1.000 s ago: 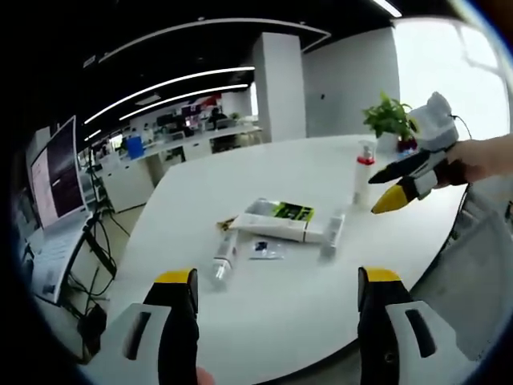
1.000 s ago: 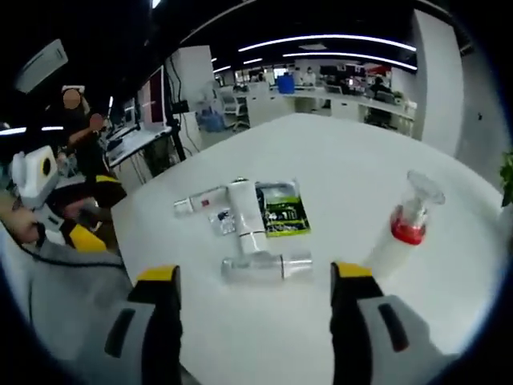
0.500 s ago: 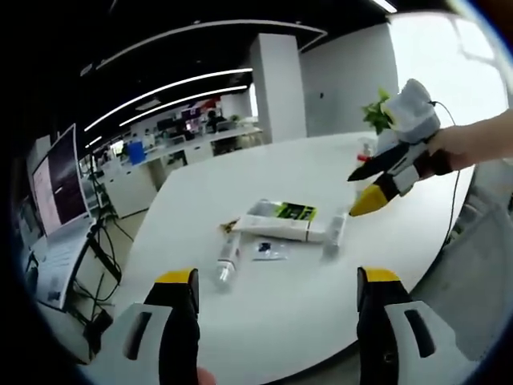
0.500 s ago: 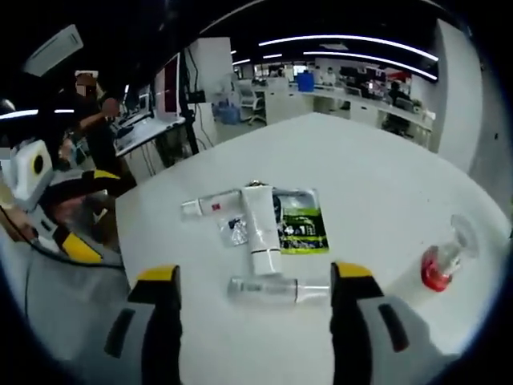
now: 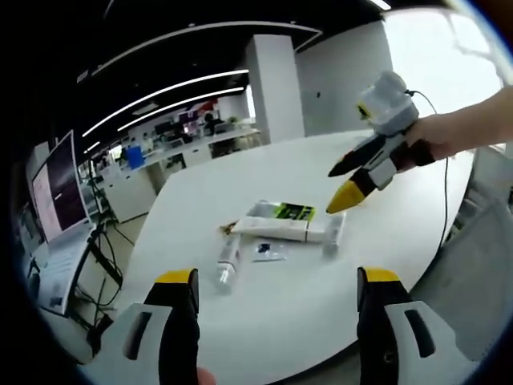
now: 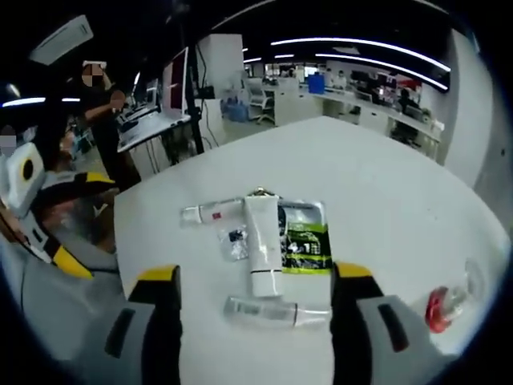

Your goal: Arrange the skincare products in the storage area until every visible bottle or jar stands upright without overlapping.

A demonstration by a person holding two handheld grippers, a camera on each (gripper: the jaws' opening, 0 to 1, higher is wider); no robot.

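Several skincare items lie flat near the middle of the white table (image 5: 240,168): a big white tube (image 5: 276,227), a green packet (image 5: 290,211) under it, a small red-labelled tube (image 5: 225,258), a clear bottle (image 5: 333,233) and a small sachet (image 5: 264,250). My left gripper (image 5: 276,277) is open, short of them. My right gripper (image 5: 346,183) hovers above the clear bottle. In the right gripper view it is open (image 6: 256,273) over the clear bottle (image 6: 272,310), with the white tube (image 6: 263,255) and green packet (image 6: 303,245) beyond. A pump bottle (image 6: 449,301) with a red collar sits far right.
The small tube (image 6: 210,213) and sachet (image 6: 236,243) lie left of the white tube. My left gripper (image 6: 76,220) shows at the left table edge. A person (image 6: 100,104) stands behind by desks with monitors. The table's rounded edge runs close to both grippers.
My right gripper has risen and swung left over the lying items, and now covers the pump bottle in the left gripper view. The items on the table have not moved.
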